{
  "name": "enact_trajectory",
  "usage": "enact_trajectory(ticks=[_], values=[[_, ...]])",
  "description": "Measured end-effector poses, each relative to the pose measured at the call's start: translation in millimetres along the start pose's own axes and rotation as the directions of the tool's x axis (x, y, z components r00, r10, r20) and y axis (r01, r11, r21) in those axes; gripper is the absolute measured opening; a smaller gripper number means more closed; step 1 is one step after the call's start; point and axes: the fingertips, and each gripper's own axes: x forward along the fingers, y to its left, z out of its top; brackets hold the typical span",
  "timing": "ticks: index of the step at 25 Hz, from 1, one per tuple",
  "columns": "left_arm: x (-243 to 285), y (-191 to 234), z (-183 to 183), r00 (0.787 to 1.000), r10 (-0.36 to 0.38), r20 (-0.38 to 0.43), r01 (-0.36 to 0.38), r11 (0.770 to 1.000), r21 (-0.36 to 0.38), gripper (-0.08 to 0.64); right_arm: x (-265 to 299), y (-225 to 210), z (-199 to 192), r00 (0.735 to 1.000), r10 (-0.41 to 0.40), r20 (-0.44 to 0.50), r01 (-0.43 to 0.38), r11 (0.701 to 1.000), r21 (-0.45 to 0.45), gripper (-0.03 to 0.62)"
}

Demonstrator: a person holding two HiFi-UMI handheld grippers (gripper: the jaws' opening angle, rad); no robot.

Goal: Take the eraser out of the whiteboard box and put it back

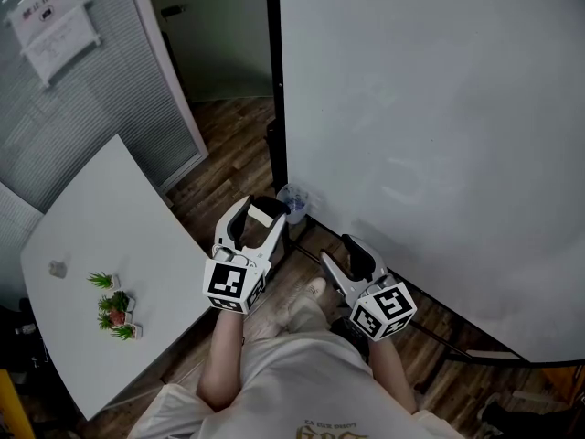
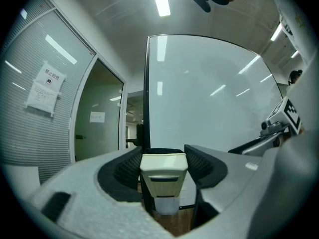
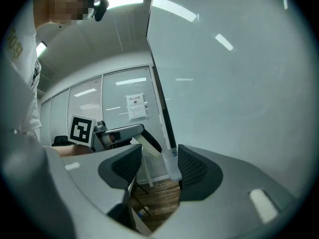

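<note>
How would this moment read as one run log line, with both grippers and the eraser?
left gripper: shut on eraser | eraser: out of box, near it | right gripper: open, empty

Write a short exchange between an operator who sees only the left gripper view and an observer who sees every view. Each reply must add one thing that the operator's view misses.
Operator: My left gripper is closed on the eraser. I see only the marker cube of the other gripper. Is it carrying anything?
Observer: No. The right gripper has its jaws apart with nothing gripped between them.
Operator: What lies off to my left, below my picture?
Observer: A white table with a few small green plants near its edge.
</note>
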Motion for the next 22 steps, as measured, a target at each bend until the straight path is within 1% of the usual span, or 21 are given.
enact_trajectory(ticks=[22], values=[[22.8,-3.0,-4.3,0.999,-0.034,-0.006,0.034,0.999,-0.016,0.264,5.9,-11.8,-3.6,1.0,-0.014,-0.019,0.015,1.0,0.014,0.23]])
